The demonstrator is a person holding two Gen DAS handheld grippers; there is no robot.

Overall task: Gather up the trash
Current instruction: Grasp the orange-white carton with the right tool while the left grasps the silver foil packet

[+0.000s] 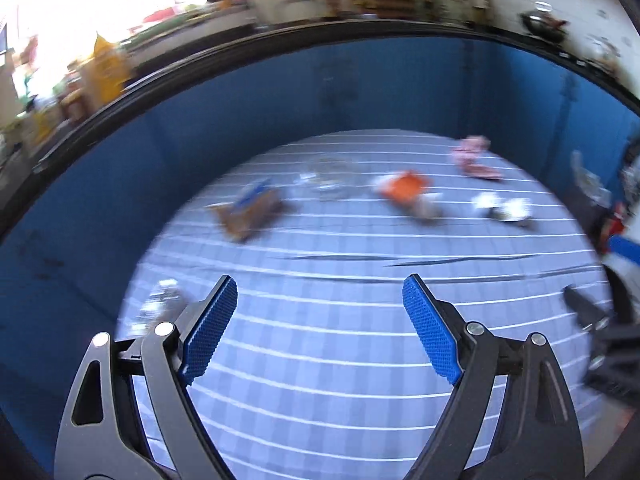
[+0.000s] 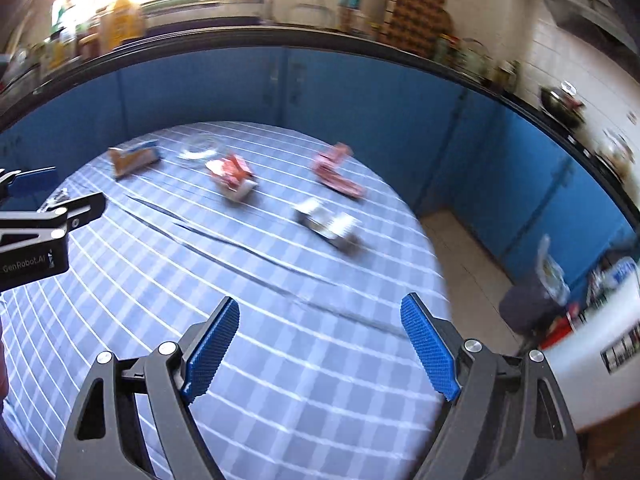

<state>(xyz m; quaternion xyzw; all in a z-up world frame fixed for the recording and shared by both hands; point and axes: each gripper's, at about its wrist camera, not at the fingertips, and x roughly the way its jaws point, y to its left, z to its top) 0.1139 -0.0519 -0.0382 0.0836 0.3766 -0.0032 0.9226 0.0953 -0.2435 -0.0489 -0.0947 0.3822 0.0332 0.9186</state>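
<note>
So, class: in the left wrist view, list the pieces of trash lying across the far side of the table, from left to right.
brown and blue wrapper → clear plastic container → orange wrapper → white and silver wrapper. The pink wrapper lies farther back, between the last two.

The round table wears a soft checked cloth (image 2: 280, 360) with a few creases. The gripper pads (image 1: 430, 328) are bumpy blue rubber on smooth matt black plastic arms. A crumpled shiny clear wrapper (image 1: 330, 176) lies on the cloth.
</note>
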